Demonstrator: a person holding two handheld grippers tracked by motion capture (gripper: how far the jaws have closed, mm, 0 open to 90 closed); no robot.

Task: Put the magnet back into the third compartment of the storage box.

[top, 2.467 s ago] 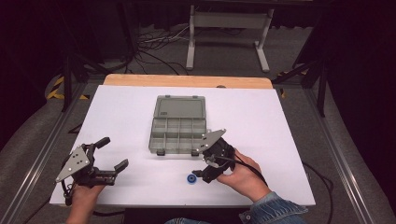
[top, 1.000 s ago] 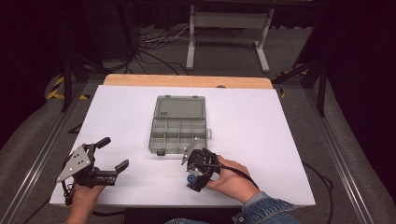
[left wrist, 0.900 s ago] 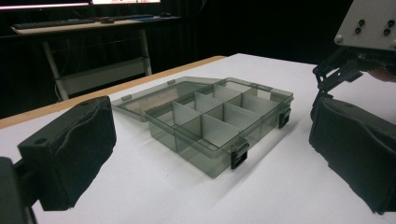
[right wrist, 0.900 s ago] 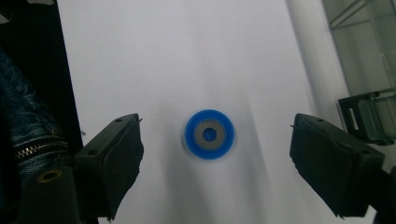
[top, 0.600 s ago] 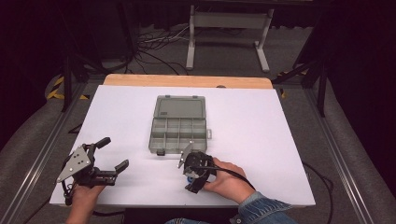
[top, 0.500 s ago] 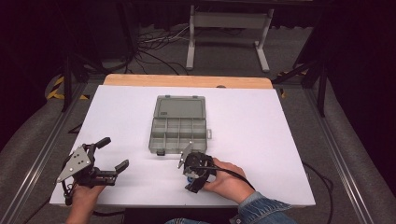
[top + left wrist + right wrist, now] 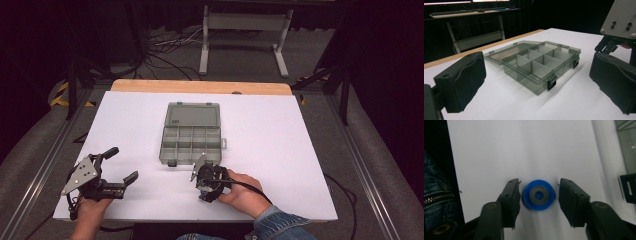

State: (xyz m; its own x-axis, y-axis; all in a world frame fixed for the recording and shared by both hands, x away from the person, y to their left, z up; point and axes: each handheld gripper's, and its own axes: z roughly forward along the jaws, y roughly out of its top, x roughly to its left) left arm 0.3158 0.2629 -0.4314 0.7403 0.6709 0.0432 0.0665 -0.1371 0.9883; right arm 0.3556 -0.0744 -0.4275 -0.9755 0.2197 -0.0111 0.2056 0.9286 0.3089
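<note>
Near the table's (image 7: 280,130) front edge, the right gripper (image 7: 539,192) points down over a blue disc (image 7: 538,195). Its jaws have just been closing: the left pad touches the disc, the right stands just clear, not yet clamped. By the front left corner, the left gripper (image 7: 121,165) hangs released. Beyond both, mid-table, sits an open grey compartment box (image 7: 191,141), unobstructed.

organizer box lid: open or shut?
Open. The organizer box has its lid folded flat back on the table, and its compartments show bare.
</note>
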